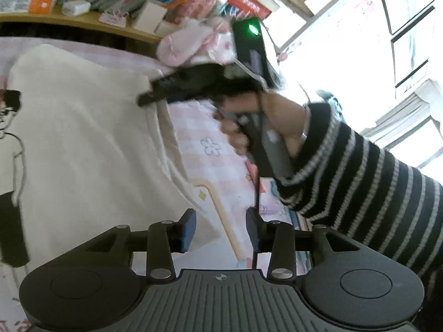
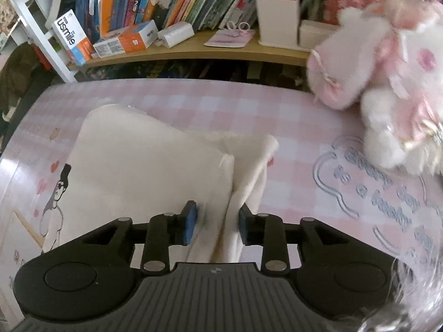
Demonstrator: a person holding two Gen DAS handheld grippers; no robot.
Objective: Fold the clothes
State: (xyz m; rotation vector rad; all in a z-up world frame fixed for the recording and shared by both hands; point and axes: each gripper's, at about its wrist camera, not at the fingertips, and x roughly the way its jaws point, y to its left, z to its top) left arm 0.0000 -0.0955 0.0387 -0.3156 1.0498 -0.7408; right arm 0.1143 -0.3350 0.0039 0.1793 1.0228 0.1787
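A cream garment (image 1: 83, 138) with a black cartoon print lies on the pink checked table cover (image 1: 210, 127). My left gripper (image 1: 221, 231) is open just past the garment's right edge, with only the cover between its fingers. In the right wrist view the same garment (image 2: 144, 166) has a raised fold (image 2: 241, 182) running toward me. That fold passes between the blue pads (image 2: 190, 221) of my right gripper (image 2: 217, 224), whose jaws stand apart around it. The left wrist view shows the right gripper (image 1: 155, 94), held by a hand in a striped sleeve (image 1: 360, 177), at the garment's far corner.
A pink and white plush toy (image 2: 387, 83) sits at the table's back right. Behind the table runs a wooden shelf (image 2: 193, 52) with books, small boxes (image 2: 124, 41) and a white holder (image 2: 277, 19). A window (image 1: 409, 27) glares at the right in the left wrist view.
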